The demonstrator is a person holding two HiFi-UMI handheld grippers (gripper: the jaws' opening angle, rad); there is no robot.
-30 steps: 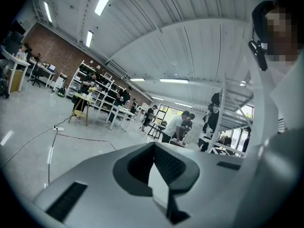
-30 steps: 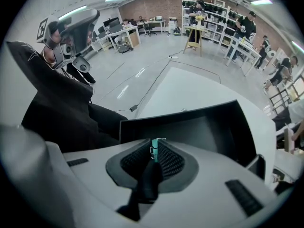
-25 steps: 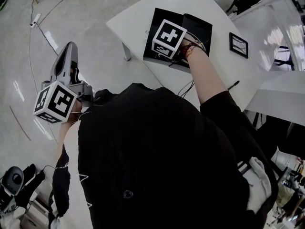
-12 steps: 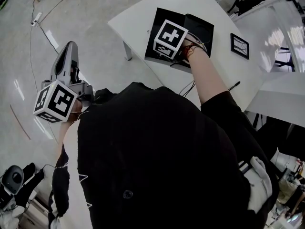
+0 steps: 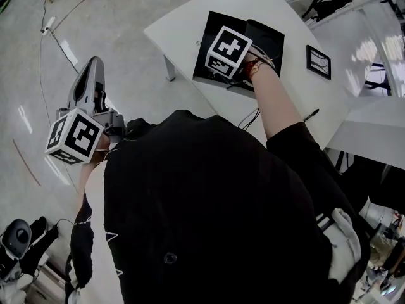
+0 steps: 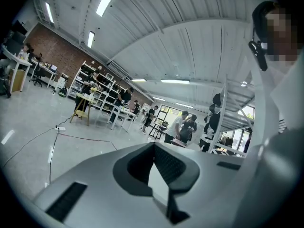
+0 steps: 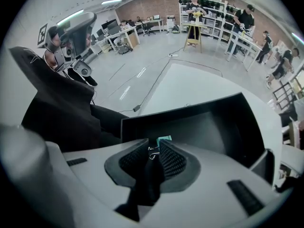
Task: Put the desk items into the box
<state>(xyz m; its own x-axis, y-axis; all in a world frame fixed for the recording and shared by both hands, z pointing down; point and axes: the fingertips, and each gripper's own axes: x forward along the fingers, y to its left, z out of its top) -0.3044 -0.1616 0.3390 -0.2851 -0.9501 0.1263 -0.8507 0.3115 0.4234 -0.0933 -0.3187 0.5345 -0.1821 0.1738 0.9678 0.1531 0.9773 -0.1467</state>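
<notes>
right claw [image 7: 153, 145], jaws just opening and slack around the binder clip [image 7: 153, 152]; the clip's long axis runs along the jaws, inside the black box [image 7: 199, 127] directly below. left claw [image 5: 92, 68], pressed together and empty, hangs well apart.

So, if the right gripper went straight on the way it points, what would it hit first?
Likely the binder clip between the right gripper's fingers, which have just been opening; beyond it, the black box's floor, though depth is unclear.
</notes>
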